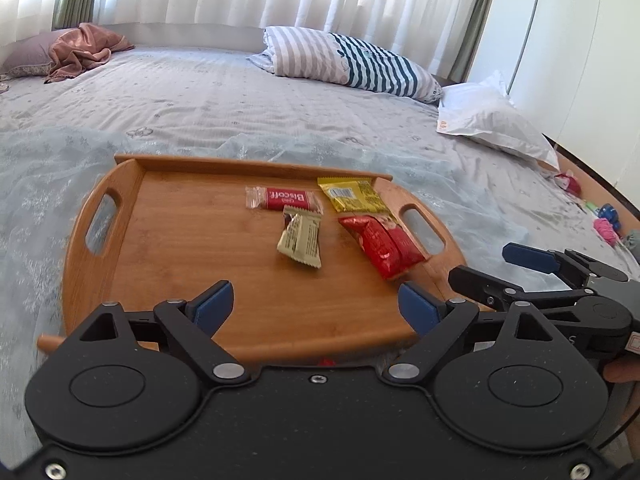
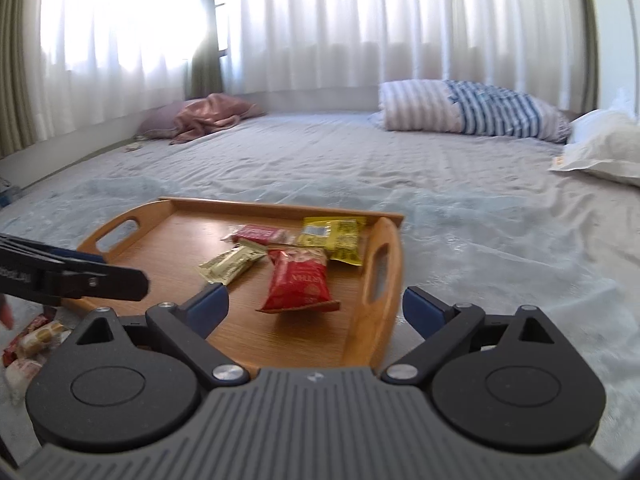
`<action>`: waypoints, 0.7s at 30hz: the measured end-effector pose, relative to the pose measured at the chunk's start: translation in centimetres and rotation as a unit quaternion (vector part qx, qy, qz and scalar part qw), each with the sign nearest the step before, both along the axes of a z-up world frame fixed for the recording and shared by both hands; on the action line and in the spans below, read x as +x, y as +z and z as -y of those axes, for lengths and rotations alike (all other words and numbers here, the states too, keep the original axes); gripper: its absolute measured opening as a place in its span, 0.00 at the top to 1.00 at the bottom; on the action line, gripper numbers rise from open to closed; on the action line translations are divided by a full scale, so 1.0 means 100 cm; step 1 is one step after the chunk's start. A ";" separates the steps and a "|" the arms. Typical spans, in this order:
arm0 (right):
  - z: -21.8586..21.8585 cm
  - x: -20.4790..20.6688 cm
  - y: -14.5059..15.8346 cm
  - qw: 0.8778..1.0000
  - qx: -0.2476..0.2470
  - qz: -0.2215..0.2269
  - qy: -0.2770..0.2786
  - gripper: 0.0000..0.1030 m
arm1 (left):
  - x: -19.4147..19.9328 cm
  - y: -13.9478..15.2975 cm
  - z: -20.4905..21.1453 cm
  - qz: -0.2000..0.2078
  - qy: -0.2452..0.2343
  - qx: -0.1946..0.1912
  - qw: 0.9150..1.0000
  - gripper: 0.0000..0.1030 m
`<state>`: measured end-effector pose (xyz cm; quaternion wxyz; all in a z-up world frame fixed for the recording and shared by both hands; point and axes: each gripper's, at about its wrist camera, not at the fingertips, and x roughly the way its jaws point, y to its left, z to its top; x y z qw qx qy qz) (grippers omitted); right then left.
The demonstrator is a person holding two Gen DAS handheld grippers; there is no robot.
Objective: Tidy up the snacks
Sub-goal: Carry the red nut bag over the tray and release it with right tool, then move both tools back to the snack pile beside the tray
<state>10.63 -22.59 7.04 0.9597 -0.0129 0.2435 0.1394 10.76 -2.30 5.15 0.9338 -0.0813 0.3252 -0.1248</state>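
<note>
A wooden tray (image 1: pixel 160 248) (image 2: pixel 184 240) lies on the bed. On it are a red Biscoff pack (image 1: pixel 284 199) (image 2: pixel 258 234), a yellow pack (image 1: pixel 354 194) (image 2: pixel 334 238), a pale green pack (image 1: pixel 302 236) (image 2: pixel 232 266) and a red bag (image 1: pixel 382 246) (image 2: pixel 298 280). My left gripper (image 1: pixel 316 306) is open and empty over the tray's near edge. My right gripper (image 2: pixel 316 306) is open and empty, near the tray's right handle. It also shows in the left wrist view (image 1: pixel 500 268). The left gripper shows at the left of the right wrist view (image 2: pixel 96 268).
More snack packs (image 2: pixel 30 340) lie on the bed left of the tray. A striped pillow (image 1: pixel 352 60) (image 2: pixel 472 110), a white bag (image 1: pixel 492 120) (image 2: pixel 600 148) and a pink cloth (image 1: pixel 84 50) (image 2: pixel 212 118) lie farther back. Small toys (image 1: pixel 604 220) sit at the bed's right edge.
</note>
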 end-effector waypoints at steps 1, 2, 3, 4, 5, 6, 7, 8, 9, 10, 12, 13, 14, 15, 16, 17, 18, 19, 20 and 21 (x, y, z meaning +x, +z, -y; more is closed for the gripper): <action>-0.001 -0.006 -0.001 1.000 -0.005 0.007 -0.011 0.02 | -0.005 -0.001 -0.001 0.000 -0.001 0.000 1.000 0.14; -0.002 -0.011 -0.003 1.000 -0.010 0.011 -0.020 0.02 | -0.009 -0.001 -0.002 -0.001 -0.001 0.002 1.000 0.14; -0.004 -0.017 -0.004 0.999 -0.015 0.014 -0.027 0.02 | -0.013 -0.002 -0.002 0.000 -0.004 0.005 1.000 0.14; -0.005 -0.021 -0.006 0.999 -0.016 0.016 -0.032 0.02 | -0.017 -0.002 -0.003 0.001 -0.006 0.009 1.000 0.16; -0.006 -0.026 -0.007 0.999 -0.015 0.018 -0.038 0.02 | -0.022 -0.002 -0.003 0.002 -0.008 0.011 1.000 0.17; -0.007 -0.030 -0.008 0.999 -0.014 0.018 -0.045 0.02 | -0.026 -0.002 -0.003 0.002 -0.008 0.014 1.000 0.19; -0.007 -0.033 -0.010 0.998 -0.012 0.019 -0.052 0.02 | -0.030 -0.002 -0.003 0.003 -0.011 0.017 1.000 0.25; -0.007 -0.037 -0.011 0.998 -0.009 0.019 -0.061 0.02 | -0.033 -0.003 -0.003 0.003 -0.016 0.019 1.000 0.31; -0.007 -0.040 -0.013 0.997 -0.007 0.020 -0.071 0.03 | -0.036 -0.003 -0.003 0.002 -0.020 0.020 1.000 0.47; -0.008 -0.044 -0.015 0.996 -0.008 0.020 -0.090 0.09 | -0.040 -0.003 -0.003 -0.001 -0.023 0.020 1.000 0.64; -0.009 -0.049 -0.018 0.993 -0.014 0.019 -0.120 0.20 | -0.043 -0.005 -0.004 -0.011 -0.035 0.018 0.999 0.77; -0.010 -0.052 -0.021 0.991 -0.016 0.018 -0.131 0.23 | -0.046 -0.005 -0.003 -0.014 -0.042 0.017 0.999 0.77; -0.011 -0.055 -0.023 0.991 -0.014 0.016 -0.136 0.26 | -0.049 -0.006 -0.003 -0.015 -0.048 0.020 0.999 0.77; -0.012 -0.058 -0.024 0.990 -0.012 0.013 -0.137 0.27 | -0.053 -0.007 -0.002 -0.015 -0.054 0.025 0.998 0.77; -0.012 -0.062 -0.026 0.990 -0.009 0.009 -0.138 0.30 | -0.056 -0.008 -0.001 -0.014 -0.059 0.031 0.998 0.77; -0.013 -0.064 -0.027 0.990 -0.006 0.005 -0.138 0.31 | -0.058 -0.010 0.000 -0.015 -0.062 0.037 0.997 0.77; -0.013 -0.067 -0.029 0.990 -0.001 0.002 -0.139 0.31 | -0.060 -0.012 0.000 -0.016 -0.064 0.041 0.997 0.77; -0.014 -0.070 -0.030 0.990 0.003 -0.003 -0.143 0.33 | -0.061 -0.013 0.000 -0.019 -0.065 0.044 0.997 0.77; -0.015 -0.072 -0.031 0.989 0.009 -0.007 -0.147 0.37 | -0.060 -0.015 -0.001 -0.023 -0.064 0.045 0.997 0.77; -0.016 -0.074 -0.032 0.988 0.013 -0.012 -0.151 0.38 | -0.060 -0.018 -0.002 -0.028 -0.063 0.046 0.997 0.77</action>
